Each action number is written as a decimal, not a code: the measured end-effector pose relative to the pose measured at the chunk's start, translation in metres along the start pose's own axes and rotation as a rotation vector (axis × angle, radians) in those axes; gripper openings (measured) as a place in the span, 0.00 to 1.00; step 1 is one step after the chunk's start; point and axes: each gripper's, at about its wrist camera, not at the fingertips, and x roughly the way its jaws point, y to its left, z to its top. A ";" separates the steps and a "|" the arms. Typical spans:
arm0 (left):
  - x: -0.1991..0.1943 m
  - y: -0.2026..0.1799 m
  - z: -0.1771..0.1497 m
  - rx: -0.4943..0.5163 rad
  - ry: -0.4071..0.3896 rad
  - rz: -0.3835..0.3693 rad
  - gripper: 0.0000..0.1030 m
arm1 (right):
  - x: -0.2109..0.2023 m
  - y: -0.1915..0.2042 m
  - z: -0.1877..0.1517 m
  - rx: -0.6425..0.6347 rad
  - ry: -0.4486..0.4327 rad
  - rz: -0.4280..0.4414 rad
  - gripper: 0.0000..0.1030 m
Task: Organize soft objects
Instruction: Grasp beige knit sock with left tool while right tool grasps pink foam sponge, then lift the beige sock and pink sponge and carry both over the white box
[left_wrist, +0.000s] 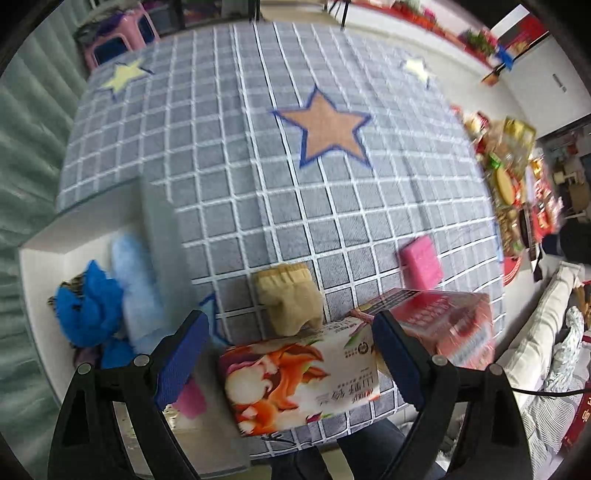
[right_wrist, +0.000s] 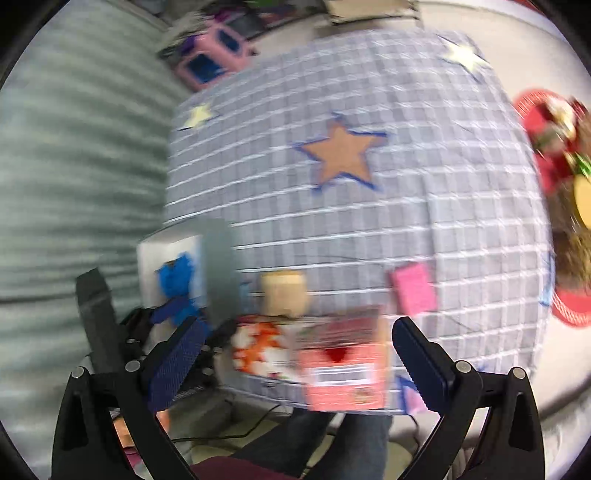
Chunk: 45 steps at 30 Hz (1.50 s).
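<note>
Flowered tissue packet (left_wrist: 295, 380) lay nearest, at the near table edge between the spread fingers of the left gripper (left_wrist: 288, 358), which held nothing. Right of it sat a red carton (left_wrist: 443, 325); the right gripper (right_wrist: 295, 362) hovered wide open and empty above that carton (right_wrist: 343, 369). Soft things left out were a tan sock (left_wrist: 291, 299) just beyond the packet and a pink sponge (left_wrist: 421, 262) further right. A white box (left_wrist: 74, 229) at the left already held blue cloths (left_wrist: 92, 306). Sorting seemed midway; next, probably closing on the sock and carrying it left into the box
</note>
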 end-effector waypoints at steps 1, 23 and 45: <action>0.010 -0.003 0.004 -0.002 0.025 0.013 0.90 | 0.008 -0.015 0.002 0.022 0.013 -0.016 0.99; 0.132 -0.009 0.031 -0.106 0.331 0.151 0.88 | 0.178 -0.115 0.026 0.010 0.261 -0.159 0.99; 0.105 -0.052 0.031 0.002 0.136 0.107 0.24 | 0.128 -0.127 -0.003 0.017 0.099 -0.154 0.47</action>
